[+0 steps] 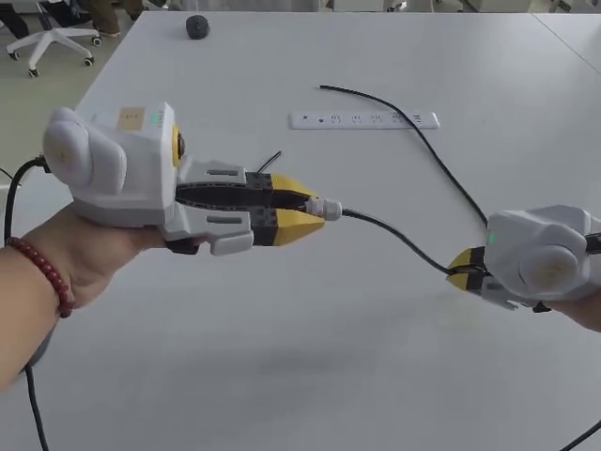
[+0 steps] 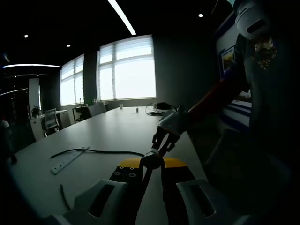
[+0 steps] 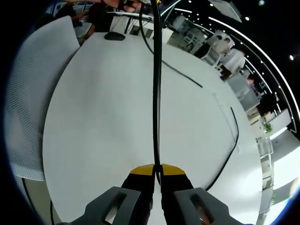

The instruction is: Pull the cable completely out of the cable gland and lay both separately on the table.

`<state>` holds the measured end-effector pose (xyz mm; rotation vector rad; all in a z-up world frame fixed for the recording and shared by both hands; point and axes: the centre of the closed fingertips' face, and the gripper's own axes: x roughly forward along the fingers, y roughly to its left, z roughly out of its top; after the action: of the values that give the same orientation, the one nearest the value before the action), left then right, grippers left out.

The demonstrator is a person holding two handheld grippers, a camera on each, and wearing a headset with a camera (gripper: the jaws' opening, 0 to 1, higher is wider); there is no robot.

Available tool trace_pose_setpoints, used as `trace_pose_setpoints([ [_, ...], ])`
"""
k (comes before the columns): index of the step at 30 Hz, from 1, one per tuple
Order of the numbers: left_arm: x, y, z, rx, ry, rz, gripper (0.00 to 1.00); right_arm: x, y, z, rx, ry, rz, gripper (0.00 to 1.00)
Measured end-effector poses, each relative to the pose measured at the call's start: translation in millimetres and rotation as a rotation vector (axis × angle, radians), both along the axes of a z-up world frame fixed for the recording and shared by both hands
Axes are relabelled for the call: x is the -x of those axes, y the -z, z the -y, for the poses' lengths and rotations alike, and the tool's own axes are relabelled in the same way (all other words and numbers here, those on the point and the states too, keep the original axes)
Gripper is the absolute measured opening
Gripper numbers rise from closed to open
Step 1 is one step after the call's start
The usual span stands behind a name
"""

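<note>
My left gripper (image 1: 308,212) is held above the table's left half, shut on a small pale cable gland (image 1: 328,209) that pokes out past its yellow tips. A thin black cable (image 1: 394,235) leaves the gland and sags to the right into my right gripper (image 1: 462,269), which is shut on it. In the left gripper view the gland (image 2: 153,158) sits between the jaws of the left gripper (image 2: 151,166), with the right gripper (image 2: 171,127) just beyond it. In the right gripper view the cable (image 3: 157,93) runs straight up from the right gripper (image 3: 157,171).
A white power strip (image 1: 364,119) lies on the white table (image 1: 282,357) behind the grippers, its black lead (image 1: 441,164) trailing right. A short black scrap (image 1: 270,160) lies near the left gripper. A dark round object (image 1: 196,26) sits at the far edge. An office chair (image 1: 52,38) stands far left.
</note>
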<state>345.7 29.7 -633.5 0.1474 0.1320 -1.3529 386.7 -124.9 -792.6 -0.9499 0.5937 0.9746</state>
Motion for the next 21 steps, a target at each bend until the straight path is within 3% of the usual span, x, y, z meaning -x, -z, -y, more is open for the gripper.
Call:
trace_pose_setpoints([
  [13,3.0,-2.3,2.5,0.002,0.0,0.002,0.16,0.7,-2.5,-0.9,-0.038,0.02,0.014,0.0],
  [21,4.8,-2.0,4.7,0.0,0.005,0.0,0.16,0.3,-0.9,-0.5,-0.026,0.015,0.011,0.0],
])
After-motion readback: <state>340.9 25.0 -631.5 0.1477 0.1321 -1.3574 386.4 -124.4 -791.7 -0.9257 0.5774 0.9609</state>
